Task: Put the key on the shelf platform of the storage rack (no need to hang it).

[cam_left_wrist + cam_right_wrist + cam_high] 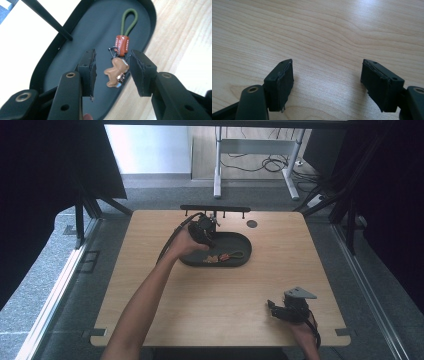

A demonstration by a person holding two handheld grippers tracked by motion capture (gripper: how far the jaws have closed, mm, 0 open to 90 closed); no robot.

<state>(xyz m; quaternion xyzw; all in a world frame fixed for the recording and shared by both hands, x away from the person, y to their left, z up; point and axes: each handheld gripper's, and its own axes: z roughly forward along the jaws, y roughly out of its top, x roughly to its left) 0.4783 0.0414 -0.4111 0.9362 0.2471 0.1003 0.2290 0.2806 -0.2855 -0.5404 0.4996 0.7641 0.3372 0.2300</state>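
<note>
Over the dark tray (240, 240) near the tabletop's (150, 295) twelve o'clock edge, the left claw (112, 68) stands apart around the keychain (117, 71) — apparently just dropped there — while the right claw (327, 80) idles open at five o'clock.

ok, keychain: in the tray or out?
In. The keychain lies flat on the floor of the dark oval tray, near its rim, between the left gripper's open jaws, with gaps to both pads.
</note>
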